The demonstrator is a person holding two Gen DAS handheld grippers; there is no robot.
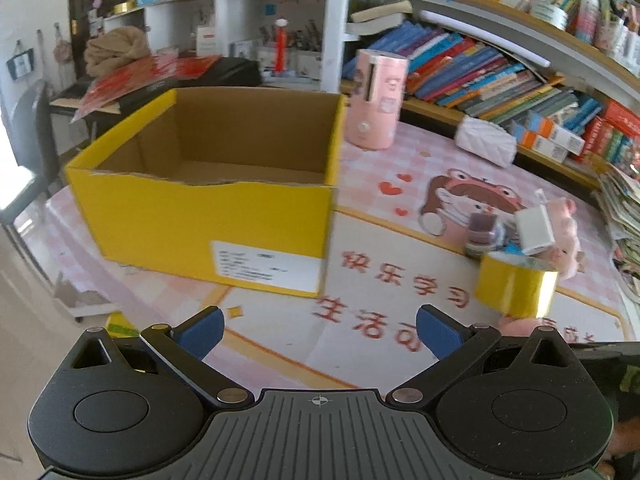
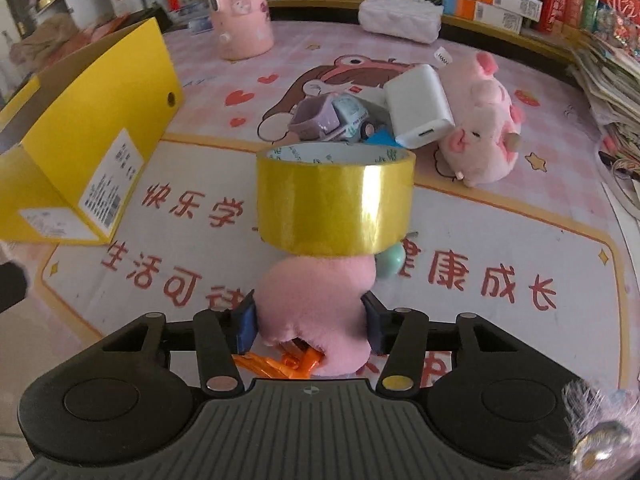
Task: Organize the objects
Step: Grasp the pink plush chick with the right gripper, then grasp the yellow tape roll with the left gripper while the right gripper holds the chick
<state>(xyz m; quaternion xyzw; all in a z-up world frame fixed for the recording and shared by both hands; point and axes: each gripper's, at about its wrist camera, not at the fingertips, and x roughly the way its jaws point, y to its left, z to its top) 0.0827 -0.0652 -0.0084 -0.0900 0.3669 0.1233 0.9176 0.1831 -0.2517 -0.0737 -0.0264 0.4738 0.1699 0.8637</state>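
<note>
In the right wrist view my right gripper (image 2: 308, 320) is shut on a pink plush toy (image 2: 316, 292) with orange parts under it, both blue pads against its sides. A yellow tape roll (image 2: 336, 200) sits right behind the toy, touching its top. Further back lie a small toy car (image 2: 332, 118), a white charger block (image 2: 418, 106) and a pink pig plush (image 2: 484, 120). An open yellow cardboard box (image 1: 208, 224) stands to the left. My left gripper (image 1: 320, 336) hangs open and empty over the mat, in front of the box's right corner. The left wrist view has the tape roll (image 1: 516, 288) at right.
A printed pink mat (image 2: 500, 240) covers the table. At the back stand a pink cylinder (image 2: 240, 8) and a white quilted pouch (image 2: 400, 18). Rows of books (image 1: 500, 72) line the shelf behind, and paper stacks (image 2: 608, 80) lie at the right edge. A teal ball (image 2: 390, 262) peeks from behind the toy.
</note>
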